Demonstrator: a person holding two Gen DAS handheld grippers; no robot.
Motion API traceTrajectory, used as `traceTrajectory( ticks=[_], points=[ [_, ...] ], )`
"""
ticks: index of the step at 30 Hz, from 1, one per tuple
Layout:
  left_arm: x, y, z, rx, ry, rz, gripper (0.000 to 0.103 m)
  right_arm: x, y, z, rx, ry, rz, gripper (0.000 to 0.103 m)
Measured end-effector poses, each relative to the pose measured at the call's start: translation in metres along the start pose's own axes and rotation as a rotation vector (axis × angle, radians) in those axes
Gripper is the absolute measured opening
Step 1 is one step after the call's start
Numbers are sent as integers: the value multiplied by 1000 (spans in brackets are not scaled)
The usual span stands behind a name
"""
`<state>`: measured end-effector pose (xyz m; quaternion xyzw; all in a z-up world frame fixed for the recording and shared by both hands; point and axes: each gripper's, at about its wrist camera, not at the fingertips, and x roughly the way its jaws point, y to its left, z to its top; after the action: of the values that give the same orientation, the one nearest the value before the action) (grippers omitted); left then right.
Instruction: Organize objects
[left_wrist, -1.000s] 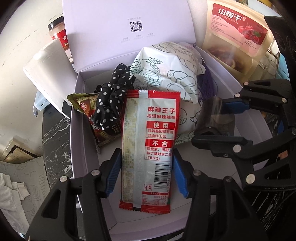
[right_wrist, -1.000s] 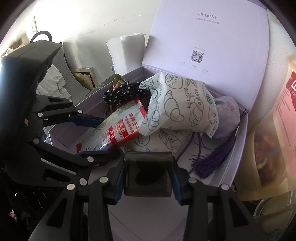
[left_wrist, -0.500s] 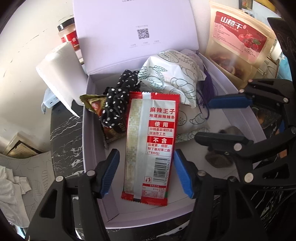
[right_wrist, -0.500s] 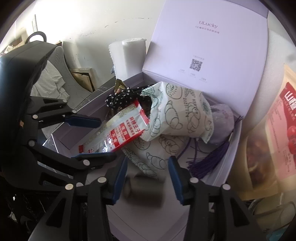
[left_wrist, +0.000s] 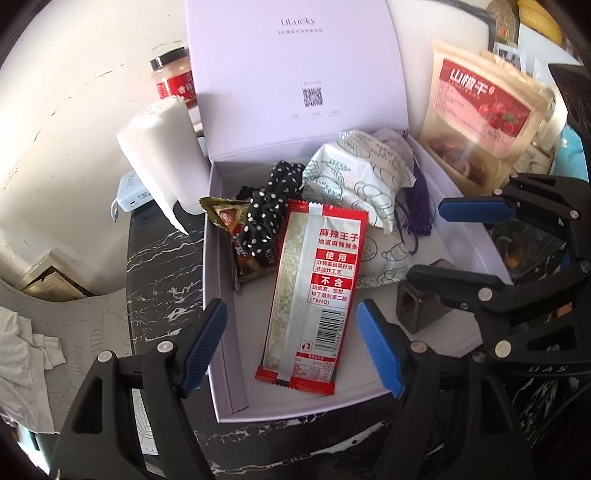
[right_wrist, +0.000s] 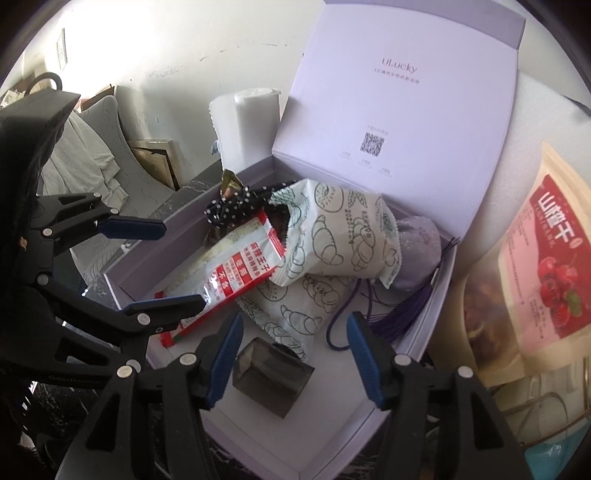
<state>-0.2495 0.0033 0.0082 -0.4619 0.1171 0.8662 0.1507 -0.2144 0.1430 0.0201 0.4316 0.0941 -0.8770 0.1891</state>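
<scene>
Open lavender box (left_wrist: 221, 280) on dark marble table (left_wrist: 162, 258), lid upright. Inside, croissant-print bags (left_wrist: 354, 177) toward the back, red snack packet (left_wrist: 314, 288) lying flat in the middle, polka-dot scrunchie (left_wrist: 269, 210) beside it, small dark block (right_wrist: 271, 380) on the box floor. Left gripper (left_wrist: 291, 343) spread wide around the packet's near end, untouching. Right gripper (right_wrist: 295, 354) likewise apart, holding nothing, block just below.

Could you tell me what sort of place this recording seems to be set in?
Probably a lived-in home. A lavender gift box sits on a dark marbled tabletop, with a paper towel roll, a red-lidded jar and a padded chair nearby.
</scene>
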Motion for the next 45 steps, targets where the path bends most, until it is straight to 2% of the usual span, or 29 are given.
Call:
traceTrajectory(
  ticks=[8,15,22,31,45],
  points=[
    [-32,-1,-3,-49,-59,2,72,-19,10,12,3,-60,-32,59],
    [-71,-6,-8,-76,-117,18,72,-55,15,11,13,-118,-51,59],
    [-118,-16,-18,-105,-176,53,78,-89,22,6,16,-157,-69,59],
    [-165,-30,-36,-130,-234,88,80,-131,33,-8,9,-204,-79,59],
    [-215,-51,-80,-188,-260,134,81,-181,49,-44,18,-253,-95,62]
  ],
)
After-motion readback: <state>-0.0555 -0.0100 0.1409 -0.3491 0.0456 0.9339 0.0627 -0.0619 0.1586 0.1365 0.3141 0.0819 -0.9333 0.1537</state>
